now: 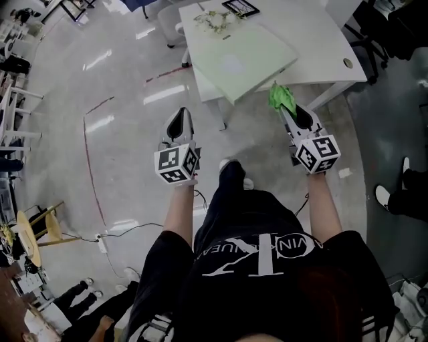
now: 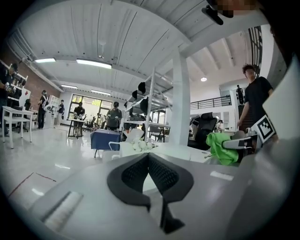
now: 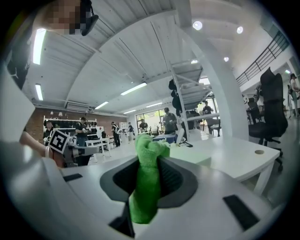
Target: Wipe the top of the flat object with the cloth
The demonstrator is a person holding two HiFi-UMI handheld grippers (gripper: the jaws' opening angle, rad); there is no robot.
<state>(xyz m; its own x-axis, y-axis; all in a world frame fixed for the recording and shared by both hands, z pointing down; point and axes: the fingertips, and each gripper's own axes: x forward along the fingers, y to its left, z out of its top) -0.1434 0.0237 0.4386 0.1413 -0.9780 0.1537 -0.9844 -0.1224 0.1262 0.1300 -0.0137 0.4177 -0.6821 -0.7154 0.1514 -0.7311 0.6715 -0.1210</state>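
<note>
A pale green flat board (image 1: 246,59) lies on the white table (image 1: 314,40), overhanging its near left edge. My right gripper (image 1: 283,105) is shut on a bright green cloth (image 1: 281,98), just short of the table's near edge; the cloth (image 3: 149,174) bunches up between the jaws in the right gripper view. My left gripper (image 1: 179,120) is shut with nothing in it, over the floor left of the table. In the left gripper view its jaws (image 2: 148,155) meet, and the cloth (image 2: 221,147) shows at the right.
A tablet (image 1: 241,7) and a small heap of pale bits (image 1: 214,20) lie at the table's far end. A white chair (image 1: 172,23) stands left of the table. A person's shoes (image 1: 388,194) are at the right. Red tape lines and a cable cross the floor.
</note>
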